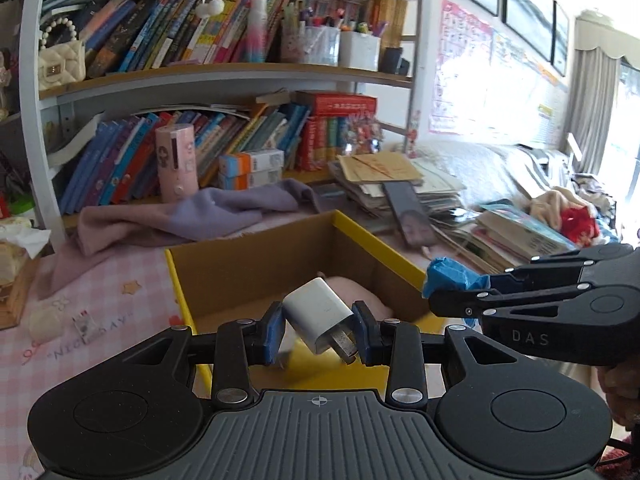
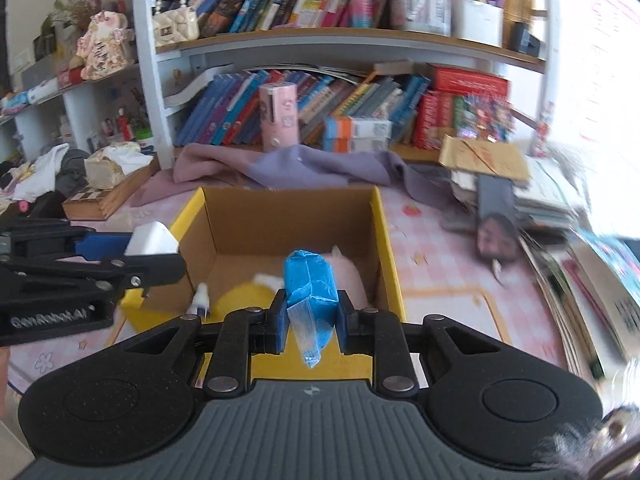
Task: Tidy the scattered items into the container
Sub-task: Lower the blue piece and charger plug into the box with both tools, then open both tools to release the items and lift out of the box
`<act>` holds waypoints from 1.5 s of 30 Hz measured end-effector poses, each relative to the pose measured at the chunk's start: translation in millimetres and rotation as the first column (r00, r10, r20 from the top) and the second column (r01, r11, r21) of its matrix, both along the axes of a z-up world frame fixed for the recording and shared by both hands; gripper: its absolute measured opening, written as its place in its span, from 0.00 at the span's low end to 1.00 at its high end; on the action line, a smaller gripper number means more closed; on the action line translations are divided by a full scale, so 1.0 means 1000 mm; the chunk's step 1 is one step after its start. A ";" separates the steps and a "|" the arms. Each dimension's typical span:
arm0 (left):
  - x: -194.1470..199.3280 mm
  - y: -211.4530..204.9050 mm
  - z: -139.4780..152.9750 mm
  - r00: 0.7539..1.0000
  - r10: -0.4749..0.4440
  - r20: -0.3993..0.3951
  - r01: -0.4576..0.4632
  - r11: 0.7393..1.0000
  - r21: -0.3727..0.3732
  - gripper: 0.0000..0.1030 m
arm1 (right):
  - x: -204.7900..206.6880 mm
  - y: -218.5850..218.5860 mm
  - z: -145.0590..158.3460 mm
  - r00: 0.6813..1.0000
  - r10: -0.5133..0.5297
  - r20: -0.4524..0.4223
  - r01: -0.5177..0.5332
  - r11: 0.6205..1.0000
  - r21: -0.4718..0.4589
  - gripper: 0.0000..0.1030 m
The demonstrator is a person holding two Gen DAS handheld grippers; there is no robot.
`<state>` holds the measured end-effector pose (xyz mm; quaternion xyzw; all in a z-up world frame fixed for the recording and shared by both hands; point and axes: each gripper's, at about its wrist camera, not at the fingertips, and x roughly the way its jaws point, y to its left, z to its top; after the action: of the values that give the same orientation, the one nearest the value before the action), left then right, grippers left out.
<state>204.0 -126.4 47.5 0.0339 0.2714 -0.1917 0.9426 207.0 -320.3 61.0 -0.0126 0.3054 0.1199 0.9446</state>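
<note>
My left gripper [image 1: 318, 330] is shut on a white plug adapter [image 1: 318, 314], held above the near edge of the open cardboard box with a yellow rim [image 1: 372, 236]. My right gripper [image 2: 310, 314] is shut on a blue plastic-wrapped packet [image 2: 310, 284], held over the box [image 2: 386, 232] from its near side. The right gripper [image 1: 444, 286] shows at the right of the left wrist view, the left gripper [image 2: 156, 256] at the left of the right wrist view. Inside the box lie a pink soft item [image 2: 350, 270], a yellow item [image 2: 244, 300] and a small white bottle [image 2: 200, 298].
A purple cloth [image 2: 320, 168] lies behind the box, before a crowded bookshelf [image 2: 360, 44]. A stack of papers and books with a phone [image 2: 496, 216] sits to the right. A chessboard box [image 2: 100, 198] is at the left. Small stickers and a white item [image 1: 46, 322] lie on the pink tablecloth.
</note>
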 end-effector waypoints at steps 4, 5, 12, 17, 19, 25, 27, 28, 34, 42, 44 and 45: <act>0.032 -0.008 -0.012 0.999 0.041 -0.023 -0.040 0.998 0.053 0.33 | 0.048 0.002 -0.005 0.998 0.065 -0.013 -0.065 0.998 0.013 0.21; 0.041 -0.010 -0.016 0.998 0.053 -0.035 -0.050 0.996 0.070 0.33 | 0.060 0.003 -0.008 0.996 0.082 -0.019 -0.082 0.997 0.008 0.21; 0.085 -0.023 -0.046 0.987 0.110 -0.120 -0.088 0.981 0.174 0.33 | 0.134 0.015 -0.038 0.976 0.187 -0.113 -0.187 0.982 0.008 0.21; 0.096 -0.029 -0.057 0.979 0.127 -0.157 -0.095 0.975 0.199 0.33 | 0.170 0.021 -0.056 0.952 0.227 -0.207 -0.228 0.974 0.020 0.21; 0.098 -0.028 -0.060 0.975 0.141 -0.173 -0.107 0.976 0.189 0.34 | 0.178 0.024 -0.059 0.944 0.245 -0.219 -0.249 0.968 0.010 0.21; 0.104 -0.025 -0.067 0.964 0.171 -0.203 -0.134 0.973 0.186 0.34 | 0.189 0.031 -0.067 0.929 0.282 -0.239 -0.288 0.958 0.008 0.21; 0.105 -0.026 -0.068 0.963 0.175 -0.205 -0.137 0.973 0.187 0.34 | 0.190 0.032 -0.066 0.929 0.286 -0.235 -0.292 0.956 0.010 0.23; 0.105 -0.026 -0.068 0.963 0.180 -0.201 -0.141 0.972 0.190 0.36 | 0.190 0.032 -0.065 0.931 0.285 -0.228 -0.290 0.957 0.011 0.25; 0.097 -0.022 -0.053 0.970 0.202 -0.133 -0.177 0.968 0.178 0.49 | 0.180 0.025 -0.054 0.949 0.272 -0.159 -0.272 0.962 0.021 0.44; 0.061 -0.005 -0.025 0.970 0.232 -0.070 -0.222 0.966 0.135 0.49 | 0.145 0.017 -0.033 0.965 0.244 -0.091 -0.244 0.970 0.017 0.44; 0.050 0.001 -0.018 0.965 0.255 -0.058 -0.247 0.962 0.115 0.51 | 0.133 0.015 -0.026 0.971 0.229 -0.069 -0.229 0.973 0.014 0.44; 0.044 0.004 -0.015 0.963 0.264 -0.056 -0.258 0.961 0.104 0.56 | 0.128 0.015 -0.023 0.973 0.223 -0.059 -0.223 0.975 0.013 0.44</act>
<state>248.3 -122.3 32.7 0.0364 0.3148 -0.0535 0.9469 335.2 -305.5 37.9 -0.0405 0.3299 0.2264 0.9156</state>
